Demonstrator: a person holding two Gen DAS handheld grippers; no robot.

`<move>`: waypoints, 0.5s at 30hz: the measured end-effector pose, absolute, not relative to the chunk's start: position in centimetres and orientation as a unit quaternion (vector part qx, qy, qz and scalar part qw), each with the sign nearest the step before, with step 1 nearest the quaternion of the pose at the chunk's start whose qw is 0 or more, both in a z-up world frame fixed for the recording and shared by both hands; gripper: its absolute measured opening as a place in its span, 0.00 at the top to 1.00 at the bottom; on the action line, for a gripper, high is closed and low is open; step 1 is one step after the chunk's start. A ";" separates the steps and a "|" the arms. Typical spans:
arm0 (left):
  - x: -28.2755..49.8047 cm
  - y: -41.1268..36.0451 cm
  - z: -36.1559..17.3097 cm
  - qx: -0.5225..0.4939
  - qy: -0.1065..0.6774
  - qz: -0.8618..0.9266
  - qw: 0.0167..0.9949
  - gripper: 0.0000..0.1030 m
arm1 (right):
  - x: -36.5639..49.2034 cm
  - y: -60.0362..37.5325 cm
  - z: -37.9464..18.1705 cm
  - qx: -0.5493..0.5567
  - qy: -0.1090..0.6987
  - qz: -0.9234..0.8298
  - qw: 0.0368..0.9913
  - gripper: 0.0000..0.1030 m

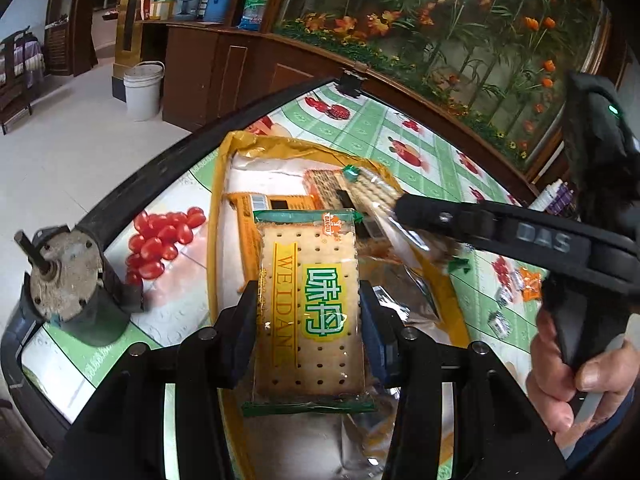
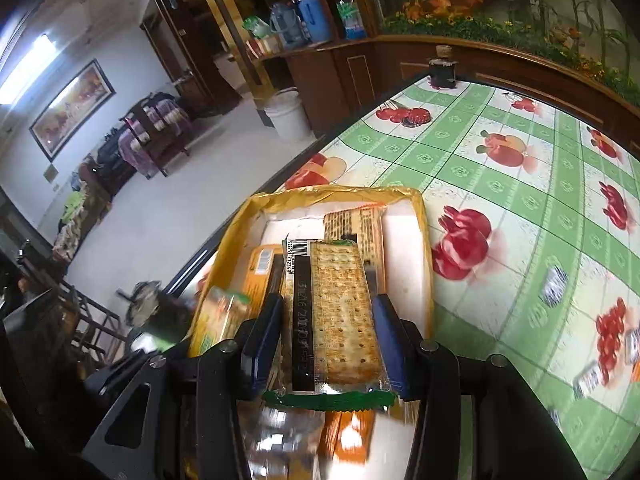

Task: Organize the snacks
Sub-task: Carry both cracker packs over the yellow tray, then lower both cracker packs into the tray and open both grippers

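Two cracker packets hang over the yellow tray (image 2: 424,216): left gripper (image 1: 308,312) clamps one (image 1: 310,304), right gripper (image 2: 326,336) clamps another (image 2: 340,312).

Left gripper (image 1: 308,316): black frame, silver screw heads, blue-padded fingers (image 1: 370,328). Right gripper (image 2: 326,340) alike; seen at right of left view, black, grey "DAS" lettering, green indicator light, bare hand (image 1: 576,384) on handle.
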State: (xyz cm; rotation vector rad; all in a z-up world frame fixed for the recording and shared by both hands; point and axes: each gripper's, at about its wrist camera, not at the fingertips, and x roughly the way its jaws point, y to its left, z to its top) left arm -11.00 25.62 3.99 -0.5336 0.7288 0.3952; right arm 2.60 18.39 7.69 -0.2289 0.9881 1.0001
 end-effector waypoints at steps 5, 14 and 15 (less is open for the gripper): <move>-10.2 26.7 3.7 -0.257 0.353 0.204 0.876 0.56 | 3.7 20.8 6.4 -0.114 0.461 0.442 0.761 0.54; -9.6 25.9 3.7 -0.214 0.356 0.229 0.881 0.56 | 3.7 22.3 4.8 -0.142 0.452 0.426 0.770 0.54; -9.5 25.7 3.7 -0.206 0.356 0.232 0.881 0.56 | 3.7 22.3 4.7 -0.143 0.454 0.426 0.769 0.54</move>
